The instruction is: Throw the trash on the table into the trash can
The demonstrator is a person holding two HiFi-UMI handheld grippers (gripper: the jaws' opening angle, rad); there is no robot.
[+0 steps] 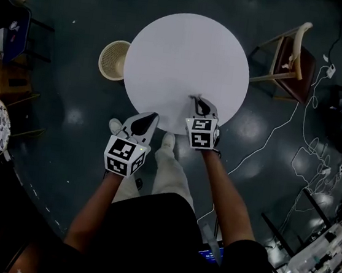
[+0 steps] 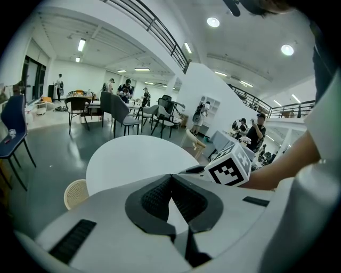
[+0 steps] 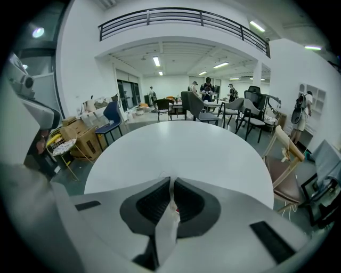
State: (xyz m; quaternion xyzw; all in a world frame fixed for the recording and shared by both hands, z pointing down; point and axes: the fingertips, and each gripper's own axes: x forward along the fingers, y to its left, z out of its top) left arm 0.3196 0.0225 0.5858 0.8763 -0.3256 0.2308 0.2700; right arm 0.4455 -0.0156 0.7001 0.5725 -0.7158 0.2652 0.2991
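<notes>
A woven trash can (image 1: 113, 59) stands on the dark floor (image 1: 66, 132) just beside the left edge of the round white surface (image 1: 187, 54). We hold our left claw (image 1: 148, 117) clenched and empty off the surface's near rim. To its right, our right claw (image 1: 196, 98) reaches over the surface's near edge, clamped on a white wrapper scrap (image 3: 167, 226) that trails back between its pads. A wooden chair (image 1: 294, 58) stands near the surface's right side.
</notes>
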